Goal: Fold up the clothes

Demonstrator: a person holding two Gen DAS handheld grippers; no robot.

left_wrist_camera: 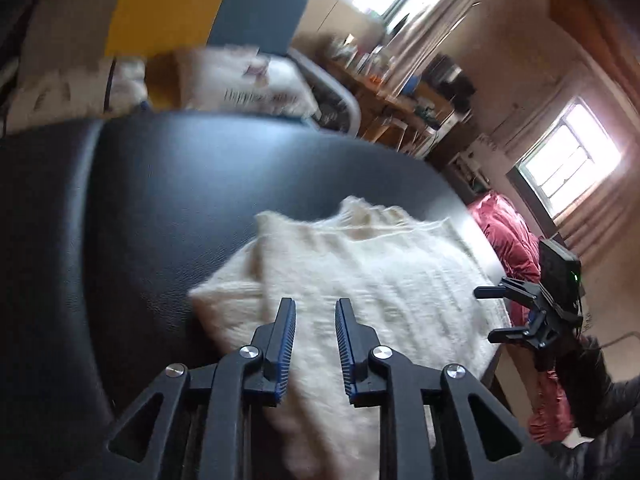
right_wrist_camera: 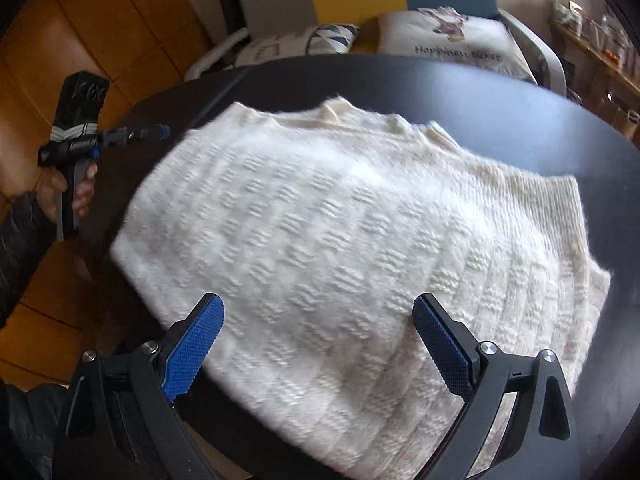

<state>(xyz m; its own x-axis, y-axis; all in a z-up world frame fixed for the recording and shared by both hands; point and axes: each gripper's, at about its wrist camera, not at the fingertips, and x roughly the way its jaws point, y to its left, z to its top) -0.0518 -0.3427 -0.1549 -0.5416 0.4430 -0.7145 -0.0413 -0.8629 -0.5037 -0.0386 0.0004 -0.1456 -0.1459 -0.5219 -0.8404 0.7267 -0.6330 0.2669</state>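
Now a cream knitted sweater (right_wrist_camera: 352,248) lies spread on the dark desk (right_wrist_camera: 500,120), with its textured side up and one edge folded over at the far side. Seen from the right wrist view, the right gripper (right_wrist_camera: 318,334) hangs above the near part of the sweater with its jaws wide apart, and nothing is between its blue pads (right_wrist_camera: 192,344); they do not press the cloth. The left gripper (left_wrist_camera: 316,320) is seen in its own view over a corner of the sweater (left_wrist_camera: 360,280), its jaws parted only a little, with no fabric caught between them. In the right wrist view the same left gripper (right_wrist_camera: 160,133) is at the left edge of the desk, just beside the sweater, held by a hand (right_wrist_camera: 68,196) in a dark sleeve (right_wrist_camera: 20,240). Behind the desk stand a chair with pillows (right_wrist_camera: 452,44) and, in the left wrist view, a red quilt (left_wrist_camera: 508,236) beside the desk under a bright window (left_wrist_camera: 568,160).
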